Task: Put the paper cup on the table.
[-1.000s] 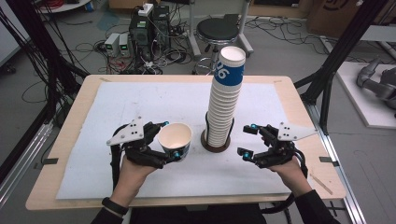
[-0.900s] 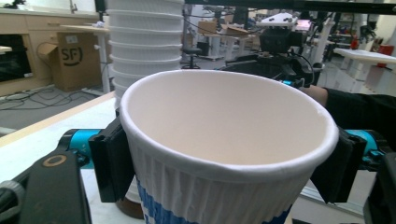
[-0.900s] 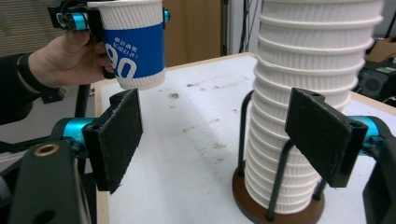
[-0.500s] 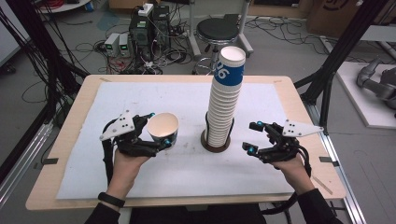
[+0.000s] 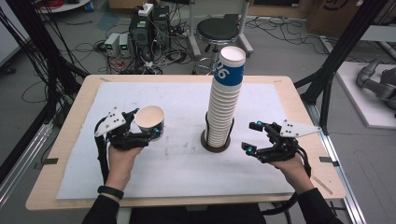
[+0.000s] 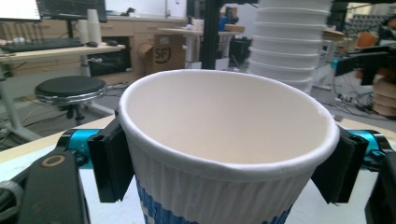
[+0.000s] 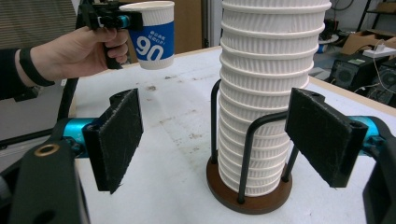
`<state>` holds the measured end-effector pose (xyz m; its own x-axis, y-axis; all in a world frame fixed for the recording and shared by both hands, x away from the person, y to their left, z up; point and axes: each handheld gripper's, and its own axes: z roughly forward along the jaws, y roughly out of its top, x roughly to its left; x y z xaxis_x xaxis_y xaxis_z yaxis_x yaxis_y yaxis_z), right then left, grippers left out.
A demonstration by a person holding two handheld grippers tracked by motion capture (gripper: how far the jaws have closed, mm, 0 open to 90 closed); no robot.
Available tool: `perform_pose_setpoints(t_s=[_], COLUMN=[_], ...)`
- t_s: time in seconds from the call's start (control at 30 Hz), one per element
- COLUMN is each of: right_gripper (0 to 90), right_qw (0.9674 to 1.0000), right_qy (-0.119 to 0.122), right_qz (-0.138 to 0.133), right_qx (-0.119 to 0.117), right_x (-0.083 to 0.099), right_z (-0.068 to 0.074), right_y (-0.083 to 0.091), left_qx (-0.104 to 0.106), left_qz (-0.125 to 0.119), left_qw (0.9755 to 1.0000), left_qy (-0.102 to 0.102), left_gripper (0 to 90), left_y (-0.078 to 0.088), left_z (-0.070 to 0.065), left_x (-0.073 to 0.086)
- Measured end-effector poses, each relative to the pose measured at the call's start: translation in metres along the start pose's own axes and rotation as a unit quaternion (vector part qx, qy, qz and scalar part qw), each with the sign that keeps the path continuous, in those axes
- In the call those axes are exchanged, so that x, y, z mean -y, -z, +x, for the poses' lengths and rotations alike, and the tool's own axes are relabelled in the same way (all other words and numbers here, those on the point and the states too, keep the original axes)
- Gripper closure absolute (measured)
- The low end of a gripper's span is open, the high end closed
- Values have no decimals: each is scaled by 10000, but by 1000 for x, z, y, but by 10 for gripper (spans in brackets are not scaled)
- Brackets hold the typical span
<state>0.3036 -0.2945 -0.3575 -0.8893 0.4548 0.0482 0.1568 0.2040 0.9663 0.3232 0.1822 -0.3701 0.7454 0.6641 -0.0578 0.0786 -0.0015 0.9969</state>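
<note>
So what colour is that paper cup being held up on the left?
White ribbed paper cup with a blue band bearing white "90"; clearest in the right gripper view.

This is a robotics or data-collection lab rather than a home or shop. The wooden table (image 5: 299, 93) with its white mat stands inside a frame of black metal struts (image 5: 336, 60), and on the grey floor behind it lie tangled cables (image 5: 79, 51), computer towers (image 5: 149, 23) and small power units (image 5: 116, 44), beside a round black stool (image 5: 223, 30). The left gripper view looks past to work desks with a monitor (image 6: 70, 8) and keyboard (image 6: 28, 44), and cardboard boxes (image 6: 168, 53).
</note>
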Motion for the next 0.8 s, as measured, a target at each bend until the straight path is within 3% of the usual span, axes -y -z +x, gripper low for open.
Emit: perform_pose_setpoints(t_s=[0.37, 0.53, 0.8], right_gripper=[197, 197, 197], right_qw=[9999, 10000, 9999], right_qy=[101, 89, 73], right_qz=[37, 20, 11], right_qx=[0, -10, 110], right_x=[0, 0, 2], right_z=[0, 2, 2], right_y=[-1, -1, 6], left_qx=[-642, -753, -932], left_qz=[-30, -22, 63], left_qw=[9979, 9970, 9956], left_qy=[-81, -169, -122], left_gripper=[210, 210, 210], left_y=[-5, -9, -15], left_z=[20, 28, 41], left_x=[10, 15, 26])
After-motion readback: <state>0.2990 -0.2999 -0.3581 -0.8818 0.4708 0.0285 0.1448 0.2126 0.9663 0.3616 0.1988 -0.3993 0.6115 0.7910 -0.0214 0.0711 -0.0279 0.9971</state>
